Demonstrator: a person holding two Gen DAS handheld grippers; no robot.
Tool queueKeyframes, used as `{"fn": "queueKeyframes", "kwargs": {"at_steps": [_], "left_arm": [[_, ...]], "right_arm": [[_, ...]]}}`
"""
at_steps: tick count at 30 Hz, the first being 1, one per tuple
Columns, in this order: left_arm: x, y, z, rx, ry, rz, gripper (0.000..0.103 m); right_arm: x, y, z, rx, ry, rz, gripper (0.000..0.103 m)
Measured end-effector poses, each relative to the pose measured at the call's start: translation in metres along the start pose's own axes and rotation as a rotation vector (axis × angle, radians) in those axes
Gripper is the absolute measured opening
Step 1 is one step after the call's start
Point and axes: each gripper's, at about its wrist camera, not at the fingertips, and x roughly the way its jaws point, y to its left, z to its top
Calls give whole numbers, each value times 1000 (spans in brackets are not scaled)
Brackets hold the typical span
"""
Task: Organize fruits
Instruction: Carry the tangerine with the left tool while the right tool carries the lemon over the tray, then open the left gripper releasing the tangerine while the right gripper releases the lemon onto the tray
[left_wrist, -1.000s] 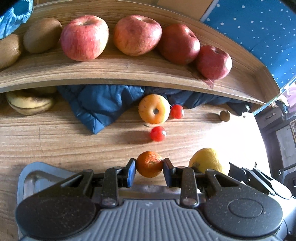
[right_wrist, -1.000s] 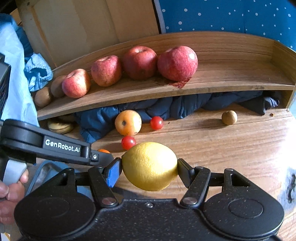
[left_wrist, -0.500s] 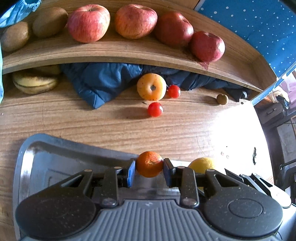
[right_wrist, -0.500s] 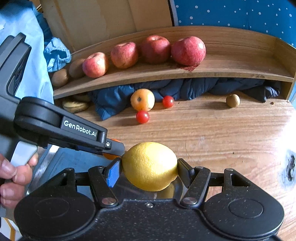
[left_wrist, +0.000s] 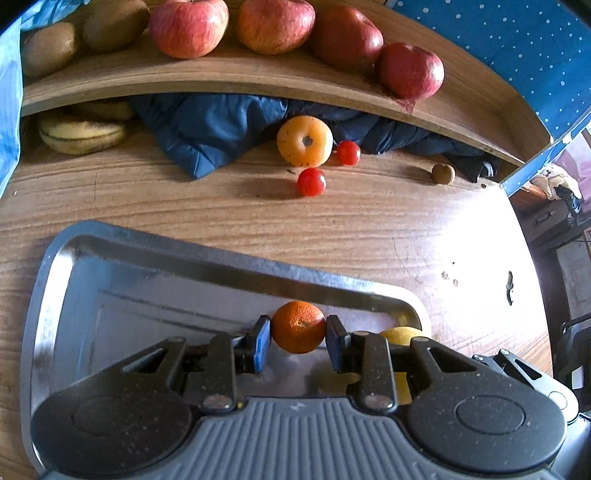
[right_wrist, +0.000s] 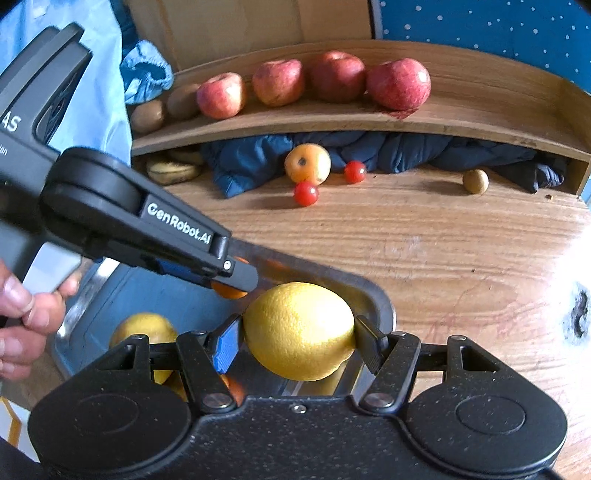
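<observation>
Steel first: the tray lies nearest us, and both our claws hang over its right end. Our left claw is clenched on a small orange; our right claw grips a lemon, with another yellow fruit already in the tray at nine o'clock of it. We judge this the drop-off step: next we lower each fruit to the tray floor, apart from one another, and ease the jaws open. Beyond, at twelve o'clock on the wooden table, wait two cherry tomatoes, a persimmon and, furthest, apples on the shelf.
</observation>
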Motion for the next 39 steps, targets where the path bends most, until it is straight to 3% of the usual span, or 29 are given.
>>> {"fn": "queueKeyframes", "kwargs": {"at_steps": [15, 39], "left_arm": [[2, -3, -19, 1, 23, 25, 35], [0, -6, -21, 3, 4, 55, 35]], "right_arm": [[-11, 7, -10, -33, 24, 25, 66], [-20, 10, -19, -51, 32, 34, 67]]}}
